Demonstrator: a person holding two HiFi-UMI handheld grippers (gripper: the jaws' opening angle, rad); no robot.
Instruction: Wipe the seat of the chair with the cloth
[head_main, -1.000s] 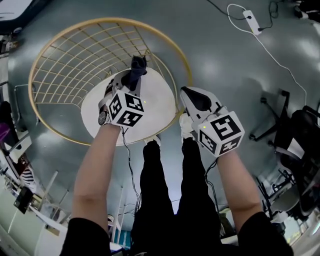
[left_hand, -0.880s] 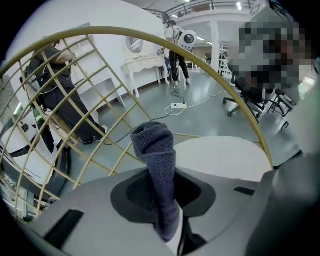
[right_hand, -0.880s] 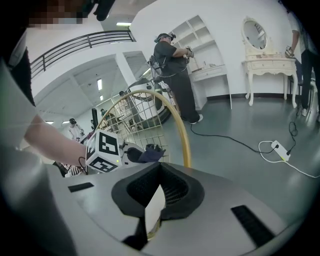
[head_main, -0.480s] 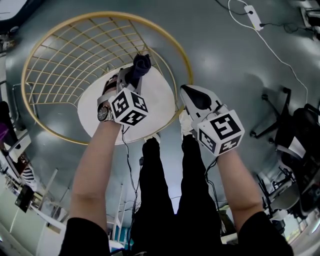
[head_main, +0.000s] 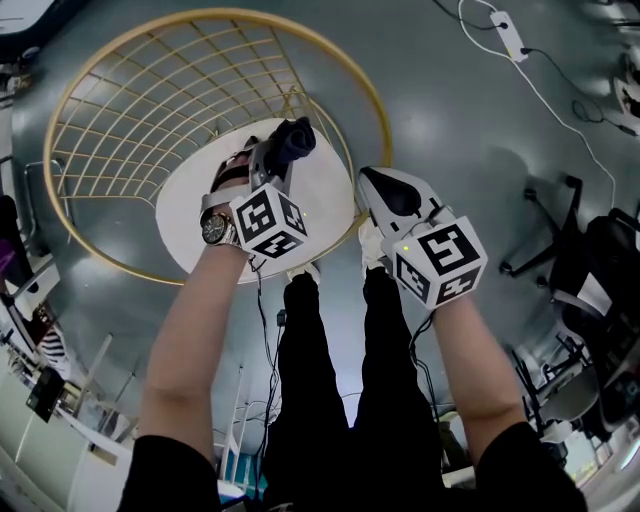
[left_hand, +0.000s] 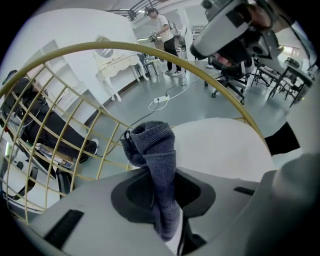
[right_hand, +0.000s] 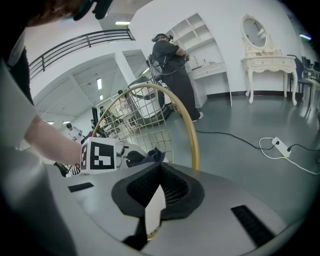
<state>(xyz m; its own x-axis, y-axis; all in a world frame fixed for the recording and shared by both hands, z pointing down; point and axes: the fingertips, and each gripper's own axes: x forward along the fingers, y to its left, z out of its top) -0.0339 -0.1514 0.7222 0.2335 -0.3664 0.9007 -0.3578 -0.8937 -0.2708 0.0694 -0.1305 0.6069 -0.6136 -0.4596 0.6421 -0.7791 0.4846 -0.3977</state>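
The chair has a round white seat (head_main: 325, 205) and a gold wire back (head_main: 150, 110). My left gripper (head_main: 282, 152) hovers over the seat's far middle, shut on a dark blue cloth (head_main: 295, 138). In the left gripper view the cloth (left_hand: 152, 152) stands bunched up out of the closed jaws, with the seat (left_hand: 225, 150) behind it. My right gripper (head_main: 388, 197) is shut and holds nothing, just off the seat's right edge by the gold rim (right_hand: 192, 130). The right gripper view shows the cloth (right_hand: 151, 156) and the left gripper's marker cube (right_hand: 98, 155).
A white power strip (head_main: 503, 36) and its cable lie on the grey floor at the far right. A black office chair (head_main: 590, 265) stands to the right. The person's legs (head_main: 345, 380) are below the seat. People (left_hand: 163, 31) stand in the background, near a white dressing table (right_hand: 265, 57).
My left gripper has moved right across the seat with the cloth still in it. The right gripper has barely moved.
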